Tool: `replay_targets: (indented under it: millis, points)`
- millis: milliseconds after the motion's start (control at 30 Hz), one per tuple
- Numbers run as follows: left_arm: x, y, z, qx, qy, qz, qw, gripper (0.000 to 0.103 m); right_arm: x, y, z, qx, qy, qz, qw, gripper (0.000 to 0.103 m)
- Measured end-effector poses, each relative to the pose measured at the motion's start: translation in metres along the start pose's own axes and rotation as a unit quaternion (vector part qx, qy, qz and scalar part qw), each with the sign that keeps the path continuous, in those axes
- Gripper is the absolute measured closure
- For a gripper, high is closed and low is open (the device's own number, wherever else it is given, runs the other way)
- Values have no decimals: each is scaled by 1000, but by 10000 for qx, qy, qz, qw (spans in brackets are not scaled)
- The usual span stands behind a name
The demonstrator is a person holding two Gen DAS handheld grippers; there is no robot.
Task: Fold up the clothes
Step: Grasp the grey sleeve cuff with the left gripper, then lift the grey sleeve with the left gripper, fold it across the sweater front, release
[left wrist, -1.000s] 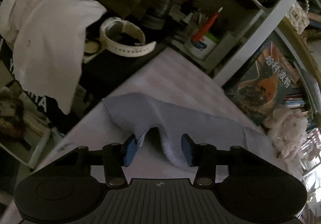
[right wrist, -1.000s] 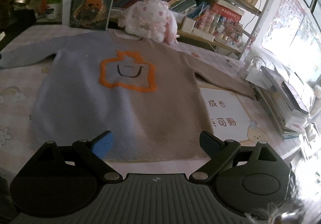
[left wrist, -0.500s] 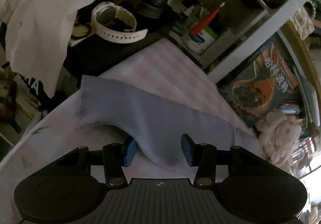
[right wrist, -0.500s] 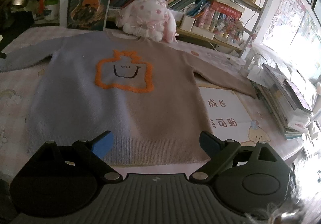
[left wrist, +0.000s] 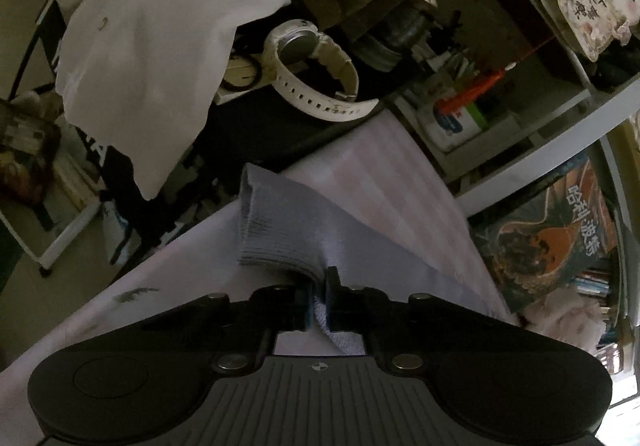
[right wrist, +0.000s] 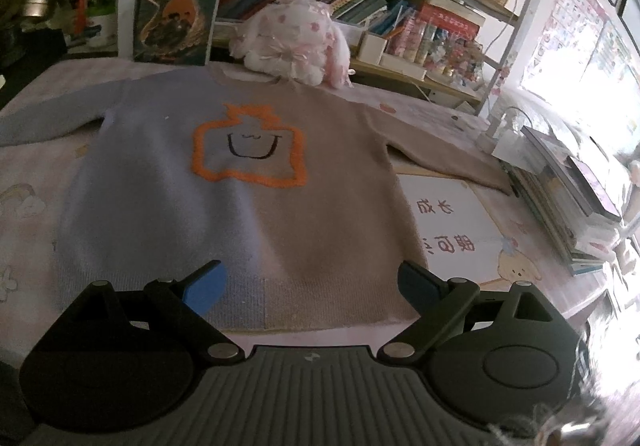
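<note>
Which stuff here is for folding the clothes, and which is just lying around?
For the job: sweater, its sleeve, left gripper, right gripper.
Lying about: watch, plush toy, books, white cloth.

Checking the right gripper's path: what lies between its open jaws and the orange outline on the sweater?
Only the sweater itself: its plain knit and ribbed hem fill the stretch from the right gripper to the orange outline, seen in the right wrist view.

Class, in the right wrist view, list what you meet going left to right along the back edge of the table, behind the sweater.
Upright book with the orange cover picture → pink-and-white plush toy → small white box → white charger with its cable.
</note>
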State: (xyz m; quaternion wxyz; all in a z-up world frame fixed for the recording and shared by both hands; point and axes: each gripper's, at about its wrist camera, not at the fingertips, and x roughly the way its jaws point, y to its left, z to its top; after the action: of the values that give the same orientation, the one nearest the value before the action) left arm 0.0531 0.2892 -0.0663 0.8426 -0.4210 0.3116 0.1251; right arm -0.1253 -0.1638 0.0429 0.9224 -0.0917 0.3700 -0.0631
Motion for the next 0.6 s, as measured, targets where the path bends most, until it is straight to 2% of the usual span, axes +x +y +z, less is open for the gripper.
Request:
replay_targets:
  millis: [100,300,600]
  points:
    - [-1,-6,0,103,3,97,9999,100,3,-3,0,17,-28,51,10000,10]
    - [-22,-44,-7,697,-411,-127,9966,100,14,-22,-4,95,-69,193,9997,10]
    - [-51,-151,-49,1501,-991,-526,9823,100,52,-82,-9,126,-152,795,9966,10]
